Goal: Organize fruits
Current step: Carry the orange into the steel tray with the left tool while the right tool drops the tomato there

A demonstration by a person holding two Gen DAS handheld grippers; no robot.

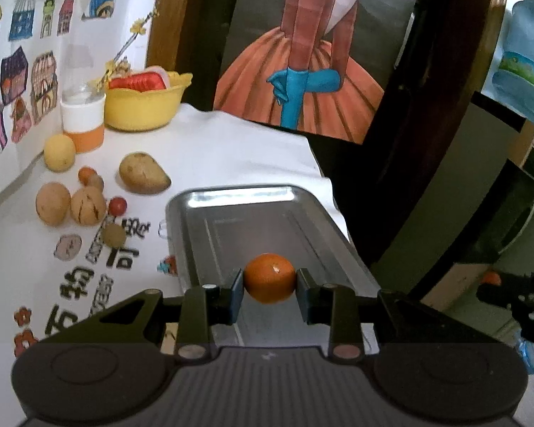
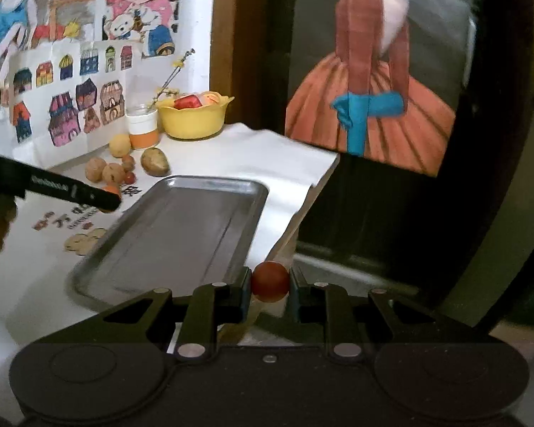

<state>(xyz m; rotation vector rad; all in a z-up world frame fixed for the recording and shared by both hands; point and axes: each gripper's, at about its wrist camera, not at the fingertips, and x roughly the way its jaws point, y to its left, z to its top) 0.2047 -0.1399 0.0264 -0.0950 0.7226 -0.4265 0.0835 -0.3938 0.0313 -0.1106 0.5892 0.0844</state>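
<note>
**Two fruits held, tray bare**

Left wrist view: left hand-held gripper (image 1: 270, 284) pinching an orange (image 1: 270, 277) at lower centre, directly over the near end of the metal tray (image 1: 231, 192), long axis running away up the frame. Loose fruits (image 1: 71, 203) clustered middle left on the counter (image 1: 231, 142).

Right wrist view: right hand-held gripper (image 2: 270, 284) clamped on a small red fruit (image 2: 270, 281), beyond the tray's lower-right corner (probably the farther hand). Shows tray entirely empty; orange here mostly hidden.

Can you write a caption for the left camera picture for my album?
Left hand-held gripper holds an orange over the metal tray.
</note>
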